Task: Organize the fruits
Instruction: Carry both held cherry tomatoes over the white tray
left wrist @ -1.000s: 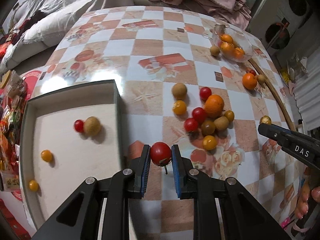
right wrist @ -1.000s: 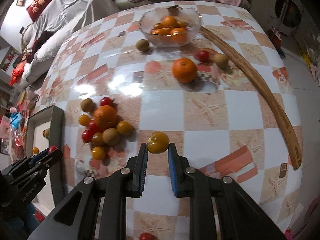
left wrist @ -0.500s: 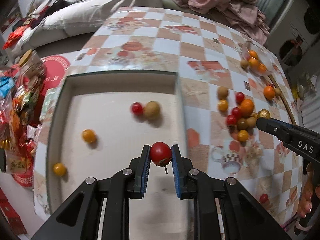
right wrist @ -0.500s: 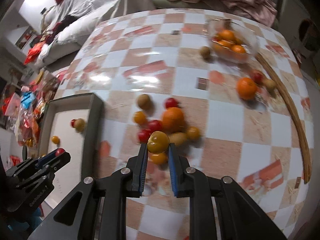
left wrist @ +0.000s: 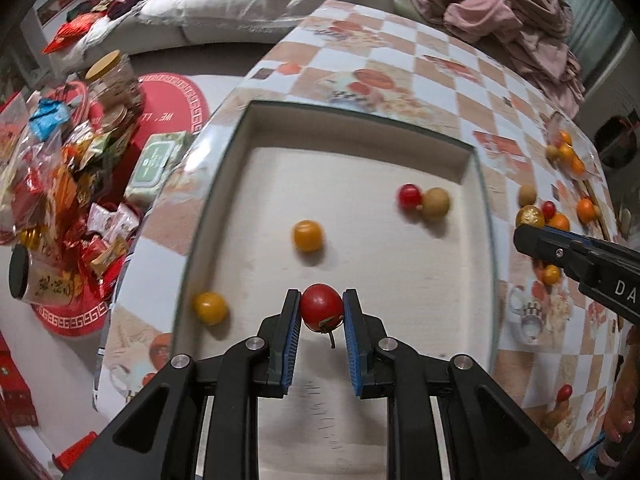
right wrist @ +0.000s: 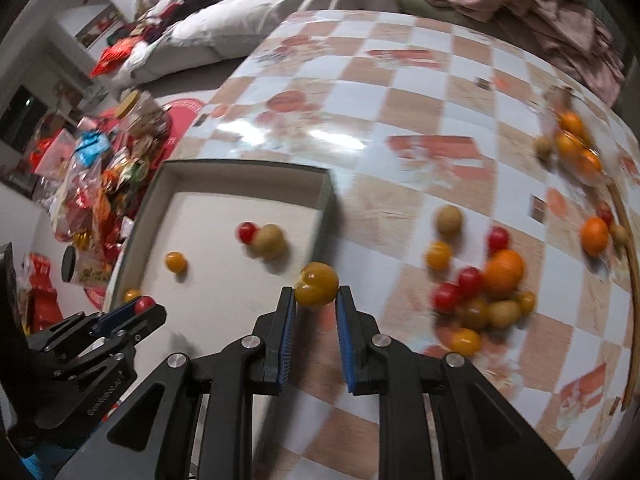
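Gripping round red tomato [left wrist: 321, 307], stem dangling, left claw [left wrist: 321, 312].

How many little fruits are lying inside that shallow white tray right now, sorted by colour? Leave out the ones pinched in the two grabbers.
Lying in the shallow white tray:
Small yellow-orange round fruits: 2
Small red round tomato: 1
Tan-brown round fruit: 1
Total: 4
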### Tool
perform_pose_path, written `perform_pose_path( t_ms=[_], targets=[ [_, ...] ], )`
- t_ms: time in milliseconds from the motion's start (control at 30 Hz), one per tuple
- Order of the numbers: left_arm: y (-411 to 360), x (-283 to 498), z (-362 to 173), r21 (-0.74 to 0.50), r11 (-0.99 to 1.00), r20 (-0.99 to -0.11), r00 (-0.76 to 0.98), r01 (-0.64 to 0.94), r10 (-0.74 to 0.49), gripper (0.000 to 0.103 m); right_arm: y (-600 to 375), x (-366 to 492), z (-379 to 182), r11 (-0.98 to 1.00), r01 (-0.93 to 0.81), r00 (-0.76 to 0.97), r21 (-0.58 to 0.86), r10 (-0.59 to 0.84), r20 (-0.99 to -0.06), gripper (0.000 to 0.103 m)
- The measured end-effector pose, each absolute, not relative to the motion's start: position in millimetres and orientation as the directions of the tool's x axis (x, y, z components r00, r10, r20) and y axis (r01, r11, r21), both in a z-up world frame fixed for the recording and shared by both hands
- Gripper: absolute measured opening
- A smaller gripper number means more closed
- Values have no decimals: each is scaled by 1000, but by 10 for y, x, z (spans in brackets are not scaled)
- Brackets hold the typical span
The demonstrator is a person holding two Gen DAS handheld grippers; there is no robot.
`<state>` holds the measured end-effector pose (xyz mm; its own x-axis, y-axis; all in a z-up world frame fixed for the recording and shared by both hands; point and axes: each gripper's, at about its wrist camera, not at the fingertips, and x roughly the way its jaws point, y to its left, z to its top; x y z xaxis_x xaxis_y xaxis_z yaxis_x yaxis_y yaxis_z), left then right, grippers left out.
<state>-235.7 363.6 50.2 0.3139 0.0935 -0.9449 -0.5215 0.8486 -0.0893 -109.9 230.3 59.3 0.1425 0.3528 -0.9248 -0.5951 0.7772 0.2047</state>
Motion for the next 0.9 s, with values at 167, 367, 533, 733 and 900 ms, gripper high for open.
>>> perform_pose_path(
  t_ms=[167,367,533,733,900],
  targets=[
    [3735,-2499,394,-81,836,-954,285,-542,93,22,2603,-1215,480,743,-633,95,217,352,-931,22],
    [3745,-2645,245,-73,830,-964,253,-553,83,22,2883,-1340,284,711,-670,45,215,327,-944,22],
    [3730,-2695,199,-62,832,-965,246,-551,91,22,3060,-1390,124,693,-694,27,195,296,-955,22],
    [3709,-2692,193,-42,841,-965,239,-539,104,23,3133,-1421,42,675,-723,48,148,263,-964,23],
    [3697,-2695,194,-32,848,-967,232,-529,108,23,3174,-1446,45,659,-739,48,141,260,-964,31]
  ],
)
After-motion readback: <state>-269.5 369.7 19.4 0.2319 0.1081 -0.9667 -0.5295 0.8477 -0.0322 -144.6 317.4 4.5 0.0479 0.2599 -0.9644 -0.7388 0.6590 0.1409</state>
